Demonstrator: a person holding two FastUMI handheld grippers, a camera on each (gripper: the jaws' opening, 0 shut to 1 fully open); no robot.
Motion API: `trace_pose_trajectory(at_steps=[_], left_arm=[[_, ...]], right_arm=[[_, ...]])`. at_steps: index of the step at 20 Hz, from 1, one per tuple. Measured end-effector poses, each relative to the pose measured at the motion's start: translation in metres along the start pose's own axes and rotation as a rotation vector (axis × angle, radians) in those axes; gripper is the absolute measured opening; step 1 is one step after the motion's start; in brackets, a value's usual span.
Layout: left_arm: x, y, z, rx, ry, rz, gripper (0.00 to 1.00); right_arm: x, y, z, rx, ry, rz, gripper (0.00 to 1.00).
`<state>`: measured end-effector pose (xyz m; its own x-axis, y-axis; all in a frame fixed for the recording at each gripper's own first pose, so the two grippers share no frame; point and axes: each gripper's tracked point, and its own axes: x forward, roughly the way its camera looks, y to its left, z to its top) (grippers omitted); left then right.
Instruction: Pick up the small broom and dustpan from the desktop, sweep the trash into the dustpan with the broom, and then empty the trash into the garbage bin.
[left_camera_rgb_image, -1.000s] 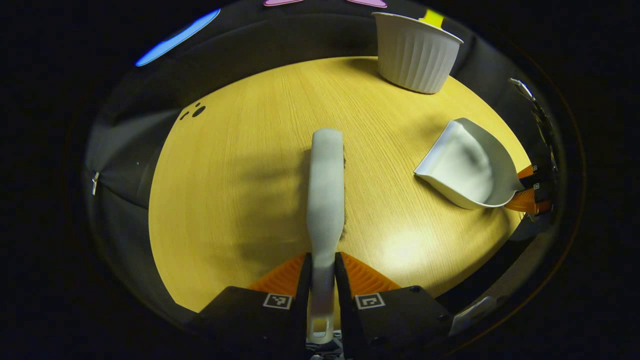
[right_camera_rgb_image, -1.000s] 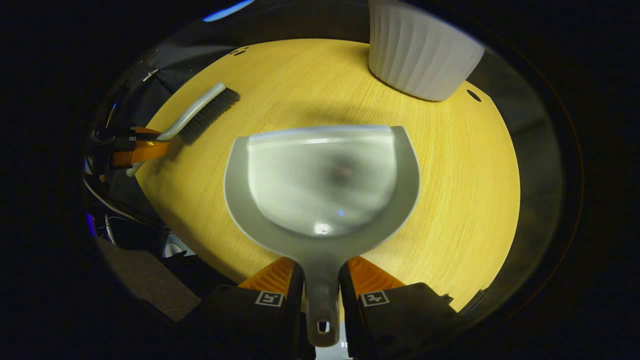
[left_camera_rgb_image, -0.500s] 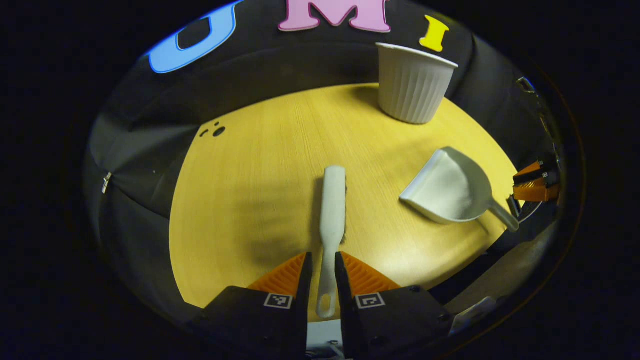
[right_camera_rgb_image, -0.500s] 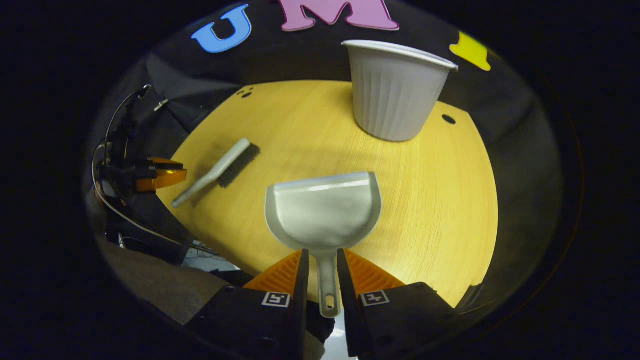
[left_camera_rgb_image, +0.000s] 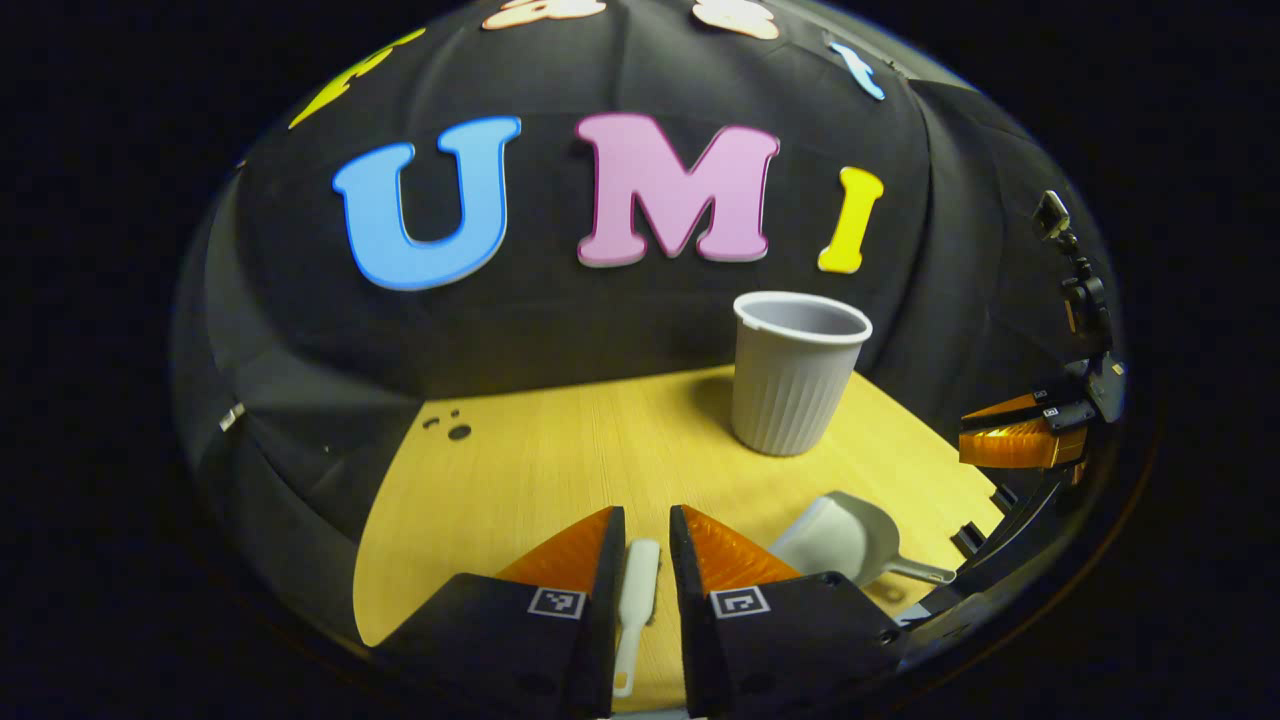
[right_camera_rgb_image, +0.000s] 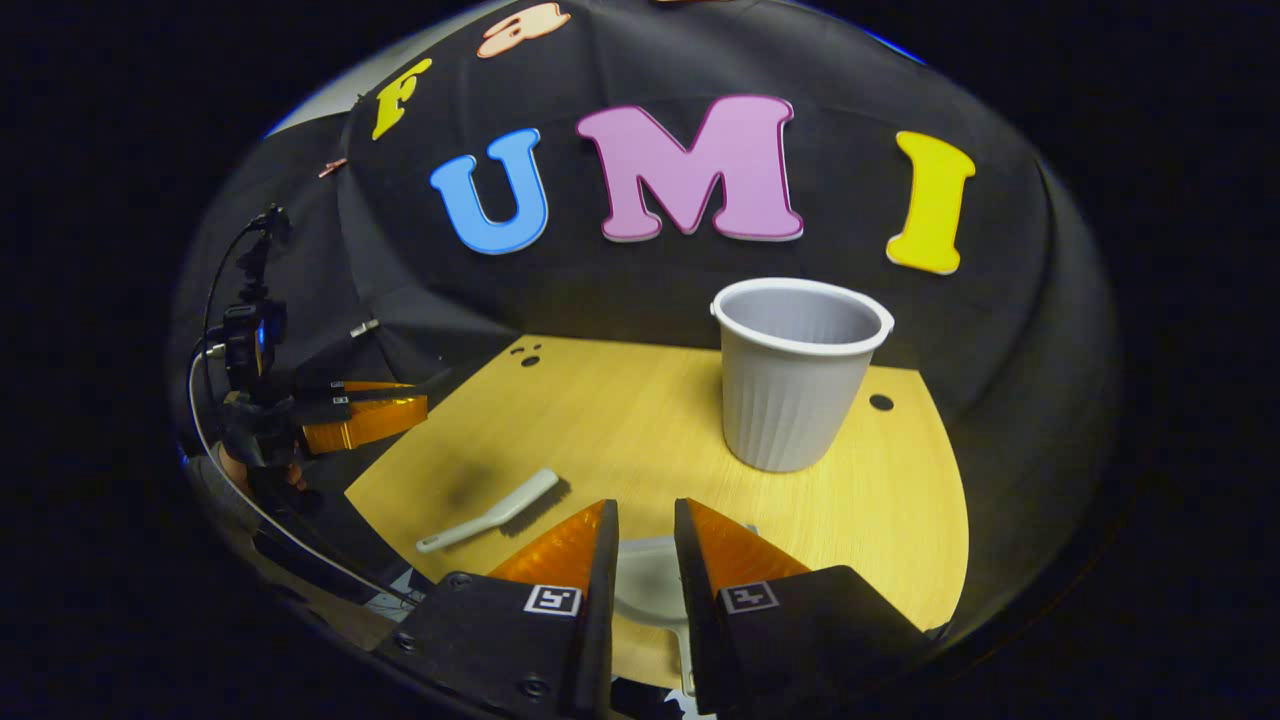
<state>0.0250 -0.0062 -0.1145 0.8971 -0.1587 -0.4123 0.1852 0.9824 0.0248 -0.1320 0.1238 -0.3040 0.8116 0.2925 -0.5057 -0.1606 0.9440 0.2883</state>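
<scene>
Left gripper view: the left gripper hangs above the near edge of the worktop, jaws parted a narrow gap and holding nothing. The small broom lies flat on the wood below that gap. The dustpan rests to its right, handle pointing right. The ribbed garbage bin stands upright further back. The right gripper hovers off the worktop's right edge.

Right gripper view: the right gripper is raised too, jaws slightly apart, empty, the dustpan lying beneath them. The small broom lies left; the bin stands behind.
</scene>
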Motion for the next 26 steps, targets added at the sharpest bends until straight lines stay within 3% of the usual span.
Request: trace_pose_trajectory(at_steps=[4,9,17,26], left_arm=[[-0.018,-0.011,0.027,-0.021,-0.097,-0.051,0.31],[-0.020,-0.013,0.027,-0.010,-0.098,-0.082,0.31],[-0.030,-0.007,0.026,-0.049,-0.093,0.017,0.31],[-0.024,-0.040,0.031,-0.089,-0.098,0.129,0.31]], right_arm=[[-0.018,0.016,0.041,-0.030,-0.117,-0.066,0.36],[-0.021,0.024,0.063,-0.035,-0.165,-0.088,0.35],[-0.020,0.014,0.078,-0.079,-0.220,-0.056,0.35],[-0.024,-0.023,0.081,-0.115,-0.229,0.039,0.35]])
